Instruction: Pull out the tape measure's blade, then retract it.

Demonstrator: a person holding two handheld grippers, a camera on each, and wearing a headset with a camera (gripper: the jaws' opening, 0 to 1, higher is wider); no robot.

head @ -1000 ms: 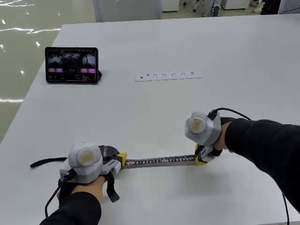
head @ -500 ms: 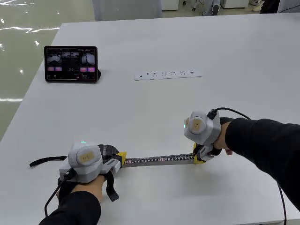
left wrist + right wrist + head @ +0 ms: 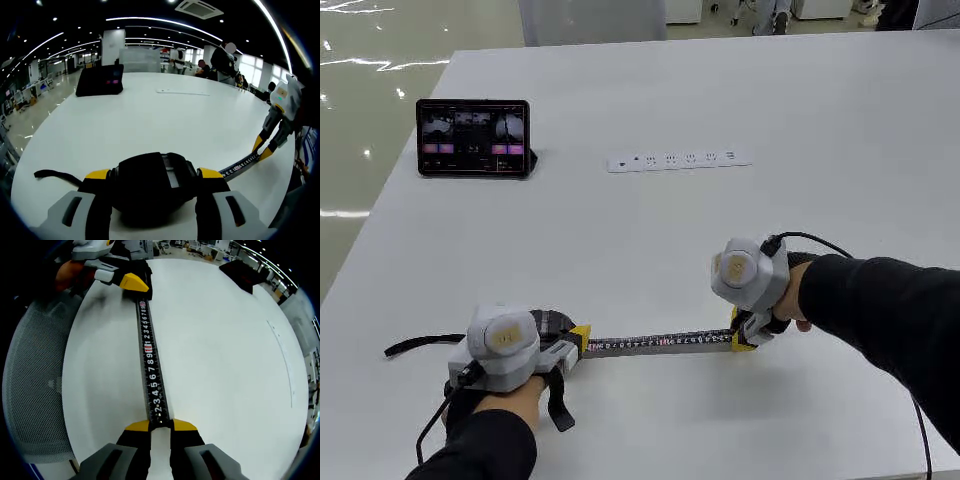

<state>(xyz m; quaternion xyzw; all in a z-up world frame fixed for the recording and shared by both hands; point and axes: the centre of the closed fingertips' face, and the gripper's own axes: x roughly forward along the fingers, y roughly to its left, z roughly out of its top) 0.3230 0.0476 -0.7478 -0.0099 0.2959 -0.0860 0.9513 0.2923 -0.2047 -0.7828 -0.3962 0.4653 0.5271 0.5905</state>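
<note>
Resting near the front edge of the table (image 3: 720,90), the tape measure (image 3: 552,322) is clamped by the left gripper (image 3: 155,173), its 2 jaws closed on the case. The right gripper (image 3: 161,426) pinches the tip of the drawn-out blade (image 3: 148,355).

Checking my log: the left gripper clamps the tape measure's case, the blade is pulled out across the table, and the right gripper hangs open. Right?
Not quite: the right gripper is shut on the blade at its end, as the right gripper view shows. The rest holds: the left gripper clamps the tape measure's case and the blade is pulled out across the table.
</note>
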